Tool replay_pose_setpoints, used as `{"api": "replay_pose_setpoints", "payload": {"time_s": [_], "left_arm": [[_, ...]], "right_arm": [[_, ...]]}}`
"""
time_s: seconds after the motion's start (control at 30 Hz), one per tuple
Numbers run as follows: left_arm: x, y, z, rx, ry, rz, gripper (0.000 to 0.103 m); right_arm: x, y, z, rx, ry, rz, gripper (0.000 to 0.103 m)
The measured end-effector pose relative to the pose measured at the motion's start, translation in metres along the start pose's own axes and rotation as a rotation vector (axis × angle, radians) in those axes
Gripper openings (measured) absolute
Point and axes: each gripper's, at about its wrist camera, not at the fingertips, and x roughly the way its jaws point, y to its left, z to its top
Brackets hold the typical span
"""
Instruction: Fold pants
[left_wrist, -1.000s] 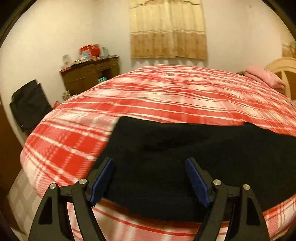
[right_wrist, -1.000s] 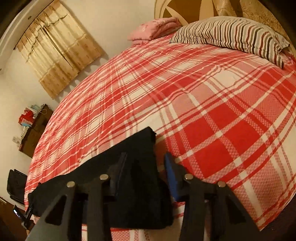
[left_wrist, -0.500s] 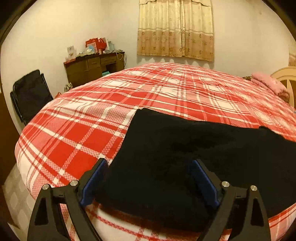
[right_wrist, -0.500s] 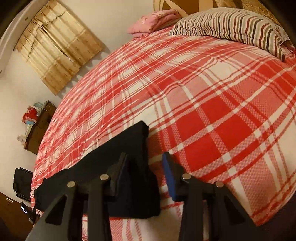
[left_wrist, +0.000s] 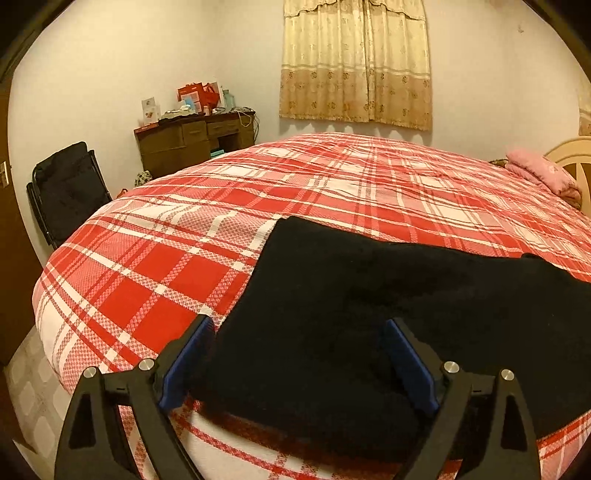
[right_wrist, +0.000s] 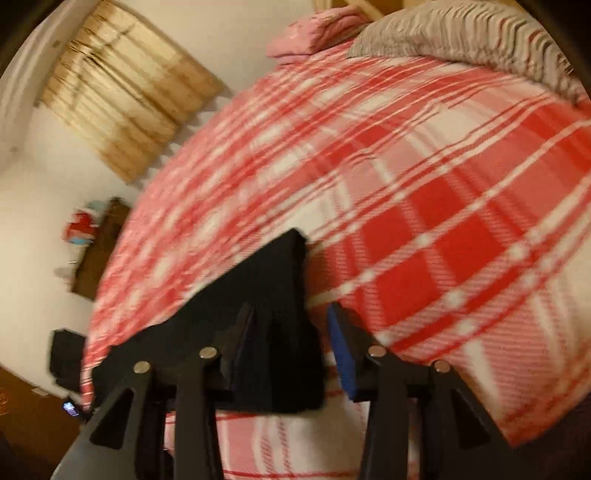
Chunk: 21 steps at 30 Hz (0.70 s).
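Spreading wide, the left gripper (left_wrist: 295, 365) has both blue-padded jaws apart over the black pants (left_wrist: 369, 314), gripping nothing; whether the pads touch the cloth cannot be told. Also parted, the right gripper (right_wrist: 291, 343) straddles the pants' (right_wrist: 273, 314) other end, its hold unclear in the blurred view. One pair of soft, matte, dark pants lies flat in a long band along the near edge of the bed (left_wrist: 332, 192), on a red-and-white plaid woven cover.
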Motion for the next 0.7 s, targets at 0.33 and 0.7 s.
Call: {"api": "replay_pose_setpoints", "payload": {"time_s": [0.33, 0.7], "left_arm": [[-0.001, -0.002, -0.005, -0.015, -0.034, 0.012, 0.098], [0.001, -0.003, -0.006, -0.008, -0.042, 0.019, 0.099]], "right_arm": [[0.005, -0.005, -0.004, 0.018, -0.020, 0.063, 0.018], [-0.011, 0.041, -0.007, -0.051, -0.118, 0.043, 0.016]]}}
